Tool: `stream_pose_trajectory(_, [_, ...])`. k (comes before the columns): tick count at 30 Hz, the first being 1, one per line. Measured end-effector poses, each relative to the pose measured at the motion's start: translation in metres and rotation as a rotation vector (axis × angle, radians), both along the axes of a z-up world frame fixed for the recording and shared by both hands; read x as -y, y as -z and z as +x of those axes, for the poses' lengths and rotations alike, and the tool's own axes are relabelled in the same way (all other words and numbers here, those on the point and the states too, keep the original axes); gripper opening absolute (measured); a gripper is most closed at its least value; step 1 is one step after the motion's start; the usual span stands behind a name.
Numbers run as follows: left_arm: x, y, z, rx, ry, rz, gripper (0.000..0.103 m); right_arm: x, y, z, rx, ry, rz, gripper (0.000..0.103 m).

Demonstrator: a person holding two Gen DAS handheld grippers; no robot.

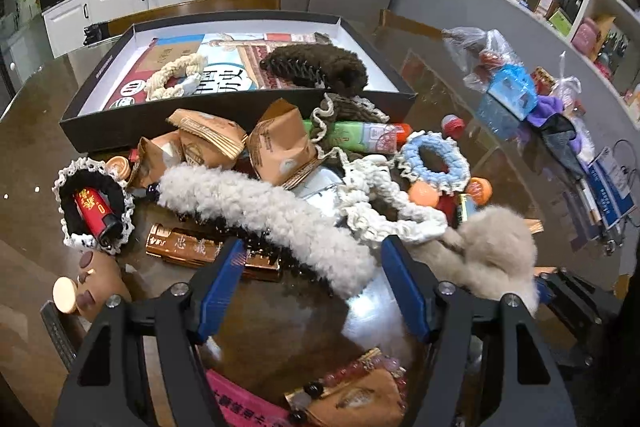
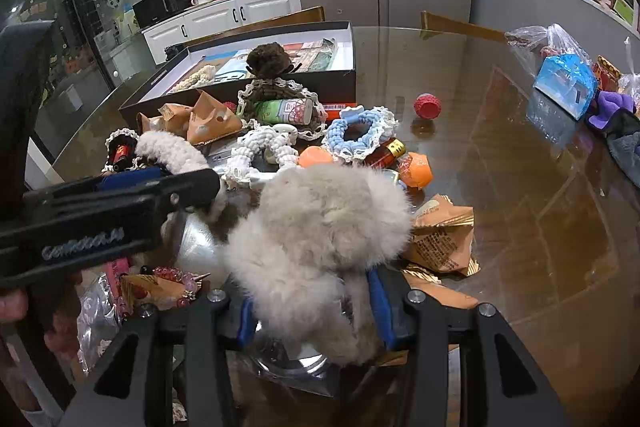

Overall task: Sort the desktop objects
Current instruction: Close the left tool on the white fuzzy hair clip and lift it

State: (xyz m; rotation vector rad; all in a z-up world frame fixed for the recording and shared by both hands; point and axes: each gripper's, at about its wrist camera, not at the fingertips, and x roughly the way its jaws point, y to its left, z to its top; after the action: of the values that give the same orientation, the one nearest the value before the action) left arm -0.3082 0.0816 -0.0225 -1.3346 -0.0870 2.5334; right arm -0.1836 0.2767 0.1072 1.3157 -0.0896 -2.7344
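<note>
A pile of small objects lies on the glass table in front of a black box (image 1: pixel 240 103). My left gripper (image 1: pixel 312 259) is open, its blue fingers on either side of the near end of a white fluffy hair clip (image 1: pixel 272 215). My right gripper (image 2: pixel 312 303) is shut on a beige fluffy hair clip (image 2: pixel 320 227), also seen at the right of the left wrist view (image 1: pixel 492 251). The left gripper shows at the left of the right wrist view (image 2: pixel 192 187). The box (image 2: pixel 280 83) holds a brown fluffy clip (image 1: pixel 320 67) and a cream scrunchie (image 1: pixel 176 77).
The pile holds brown snack packets (image 1: pixel 276 143), a blue scrunchie (image 1: pixel 432 159), a black-and-white scrunchie around a red lighter (image 1: pixel 96 211), a white knitted band (image 1: pixel 384 207), a green tube (image 1: pixel 360 137) and orange capsules (image 2: pixel 416 165). Bags and a blue pouch (image 2: pixel 564 87) lie far right.
</note>
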Motion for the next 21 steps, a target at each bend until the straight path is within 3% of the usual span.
stream_pose_trajectory(5, [-0.007, 0.003, -0.001, -0.02, -0.018, -0.079, 0.075, 0.0, 0.0, -0.001, 0.0, -0.003, -0.002, 0.046])
stream_pose_trajectory(8, [-0.008, 0.004, 0.004, -0.051, -0.019, -0.115, 0.064, -0.001, 0.0, 0.0, 0.001, -0.005, -0.004, 0.046])
stream_pose_trajectory(14, [-0.004, 0.004, 0.013, -0.067, -0.008, -0.102, 0.049, -0.001, -0.001, 0.0, 0.003, -0.01, -0.004, 0.046])
stream_pose_trajectory(21, [-0.002, 0.004, 0.018, -0.066, -0.008, -0.081, 0.047, 0.001, -0.002, 0.001, 0.002, -0.011, -0.001, 0.046])
